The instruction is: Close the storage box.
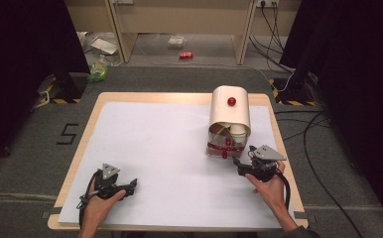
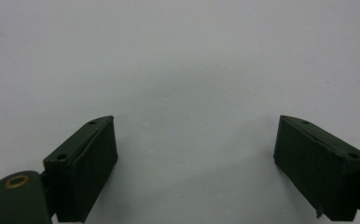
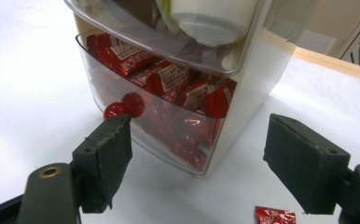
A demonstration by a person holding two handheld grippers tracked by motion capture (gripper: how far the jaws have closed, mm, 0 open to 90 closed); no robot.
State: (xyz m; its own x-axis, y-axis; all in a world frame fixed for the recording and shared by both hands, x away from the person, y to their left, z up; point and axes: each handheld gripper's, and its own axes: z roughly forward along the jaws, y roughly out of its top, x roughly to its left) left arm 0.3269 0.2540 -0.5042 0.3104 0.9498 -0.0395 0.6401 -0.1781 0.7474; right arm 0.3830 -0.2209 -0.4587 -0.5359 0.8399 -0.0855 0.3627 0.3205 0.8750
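A white box (image 1: 229, 115) with a rolled-up lid and a red lid knob (image 1: 231, 101) stands at the table's right. Its clear lower drawer (image 3: 169, 116) holds several red packets and has a red knob (image 3: 129, 105). A white cup (image 3: 211, 18) lies in the compartment above. My right gripper (image 1: 243, 157) (image 3: 199, 123) is open just in front of the drawer, its left jaw close below the knob, touching nothing. One red packet (image 3: 273, 215) lies on the sheet under it. My left gripper (image 1: 131, 186) (image 2: 197, 126) rests open at the near left with nothing between its jaws.
A white sheet (image 1: 164, 148) covers the wooden table (image 1: 88, 129). On the floor beyond lie a red can (image 1: 186, 55), a green object (image 1: 99, 69) and papers. Cables (image 1: 308, 144) run along the right side.
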